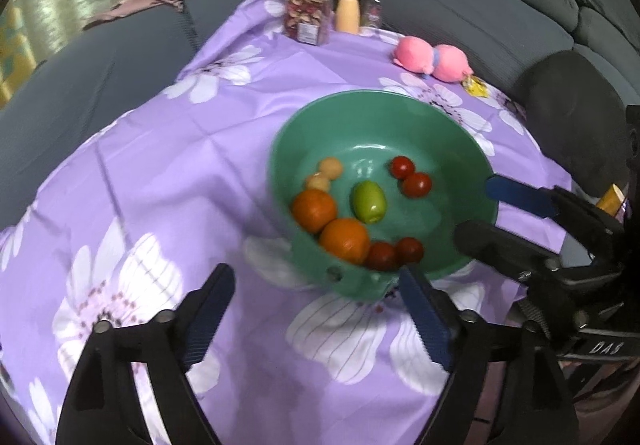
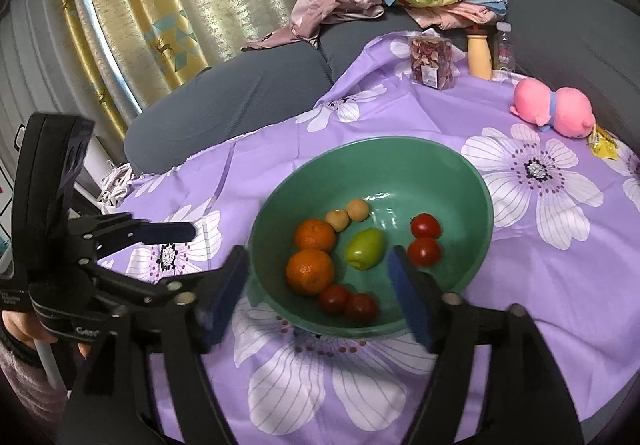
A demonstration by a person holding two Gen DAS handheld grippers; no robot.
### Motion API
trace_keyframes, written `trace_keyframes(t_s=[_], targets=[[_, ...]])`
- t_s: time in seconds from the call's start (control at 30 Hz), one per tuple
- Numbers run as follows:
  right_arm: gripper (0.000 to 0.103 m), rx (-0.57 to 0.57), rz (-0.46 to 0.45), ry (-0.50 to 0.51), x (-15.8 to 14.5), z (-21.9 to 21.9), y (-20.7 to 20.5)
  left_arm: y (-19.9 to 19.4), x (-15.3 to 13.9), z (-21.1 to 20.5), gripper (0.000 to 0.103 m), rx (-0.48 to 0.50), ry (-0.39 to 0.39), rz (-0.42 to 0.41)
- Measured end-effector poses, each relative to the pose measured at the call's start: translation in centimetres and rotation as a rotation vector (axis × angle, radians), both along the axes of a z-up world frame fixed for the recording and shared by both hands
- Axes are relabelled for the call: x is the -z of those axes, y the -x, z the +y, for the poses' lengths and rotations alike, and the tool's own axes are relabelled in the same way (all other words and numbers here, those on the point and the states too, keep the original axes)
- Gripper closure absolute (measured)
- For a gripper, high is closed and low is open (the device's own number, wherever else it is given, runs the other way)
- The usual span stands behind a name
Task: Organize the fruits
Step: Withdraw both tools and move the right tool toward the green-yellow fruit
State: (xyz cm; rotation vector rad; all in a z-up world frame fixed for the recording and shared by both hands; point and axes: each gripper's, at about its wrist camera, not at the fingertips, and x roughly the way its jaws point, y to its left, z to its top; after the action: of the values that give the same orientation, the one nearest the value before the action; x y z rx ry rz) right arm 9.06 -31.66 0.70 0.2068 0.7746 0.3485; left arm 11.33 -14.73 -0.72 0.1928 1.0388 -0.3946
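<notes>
**Fruit gathered in the green bowl, both claws empty**

Working from left to right, your left claw (image 1: 316,309) hangs over the purple flowered cloth (image 1: 168,173) just short of the green bowl (image 1: 404,105), its ribbed blue pads spread wide with nothing between them. That cloth, thin and creased along its fold lines, is draped over the tabletop, likely to give the fruit a soft, non-rolling bed.

Inside the bowl, which looks smooth and glossy like plastic or glazed ware, the fruit sits sorted by kind:

- two small tan, matte round fruits (image 1: 325,174) touching each other at the left wall
- two dimpled oranges (image 1: 330,223) just below them, side by side
- a waxy green oval fruit (image 1: 369,202) alone in the middle
- two shiny red tomatoes (image 1: 409,176) paired to the right
- two darker red tomatoes (image 1: 394,253) at the near rim

The curved wall keeps each round piece from wandering, and pairing like with like suggests the sorting is nearly or fully done.

Your right claw (image 2: 318,291) stands open too, gripping nothing; its left finger lies outside the near rim, the right one over the bowl's inside.

Beyond, a soft pink plush toy (image 1: 430,59) lies well apart on the cloth.
</notes>
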Motion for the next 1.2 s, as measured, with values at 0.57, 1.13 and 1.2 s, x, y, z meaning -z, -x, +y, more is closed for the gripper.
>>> trace_keyframes(t_s=[0.57, 1.13, 1.2], targets=[[0.012, -0.045, -0.010, 0.077, -1.6, 3.5, 2.9, 6.1, -0.5, 7.2, 0.005, -0.172, -0.003, -0.062], [0.012, -0.225, 0.014, 0.152, -1.3, 11.3, 4.3, 11.2, 0.7, 14.1, 0.005, -0.309, 0.048, -0.056], [0.012, -0.245, 0.017, 0.158, -1.2, 12.2, 4.4, 11.5, 0.9, 14.9, 0.005, -0.324, 0.054, -0.053]])
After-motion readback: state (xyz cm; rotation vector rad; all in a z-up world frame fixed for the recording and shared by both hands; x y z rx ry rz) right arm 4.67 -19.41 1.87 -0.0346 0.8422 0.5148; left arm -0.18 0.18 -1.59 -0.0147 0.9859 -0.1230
